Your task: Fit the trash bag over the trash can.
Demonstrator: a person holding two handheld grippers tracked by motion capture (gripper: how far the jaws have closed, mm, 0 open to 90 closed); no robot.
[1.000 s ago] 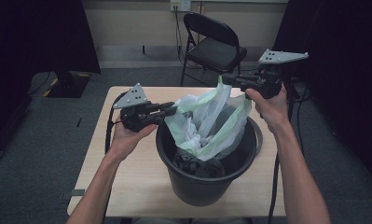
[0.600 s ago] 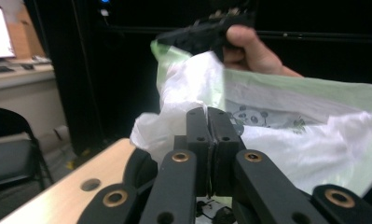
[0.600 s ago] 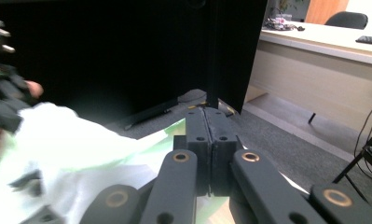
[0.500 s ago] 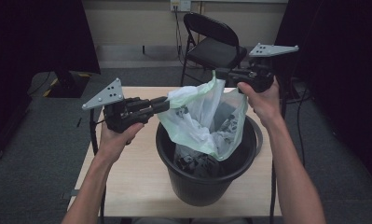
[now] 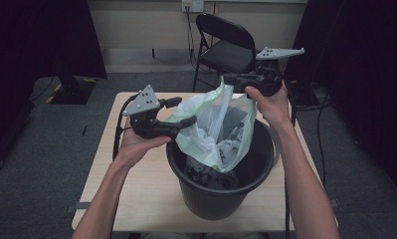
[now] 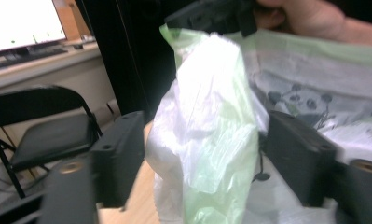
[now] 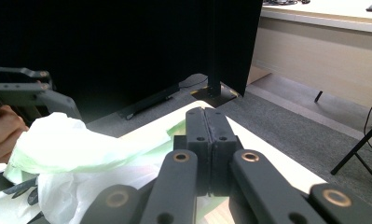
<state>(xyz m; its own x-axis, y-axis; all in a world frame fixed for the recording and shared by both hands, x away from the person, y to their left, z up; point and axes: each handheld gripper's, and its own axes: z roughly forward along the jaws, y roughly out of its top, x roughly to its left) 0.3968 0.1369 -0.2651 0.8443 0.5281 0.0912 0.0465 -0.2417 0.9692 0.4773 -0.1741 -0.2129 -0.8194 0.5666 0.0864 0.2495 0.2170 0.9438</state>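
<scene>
A pale green and white plastic bag [image 5: 211, 129] hangs over a black bucket [image 5: 221, 199] on the wooden table [image 5: 136, 199], its lower part inside the bucket. My right gripper [image 5: 227, 78] is shut on the bag's top far corner, and in the right gripper view the jaws [image 7: 205, 126] meet on the green edge of the bag [image 7: 81, 140]. My left gripper [image 5: 185, 111] is at the bag's near left edge. Its jaws have just been opening. In the left gripper view the bag [image 6: 207, 140] hangs loosely between the parted jaws of that gripper [image 6: 202, 154].
A black folding chair [image 5: 226, 45] stands behind the table. Dark curtains hang on both sides of the room. The bucket takes up the table's right half. Cables trail from both grippers off the table's edges.
The left gripper's jaws have parted and no longer pinch the bag's edge. The right gripper has shifted slightly left, still holding the bag's corner.
</scene>
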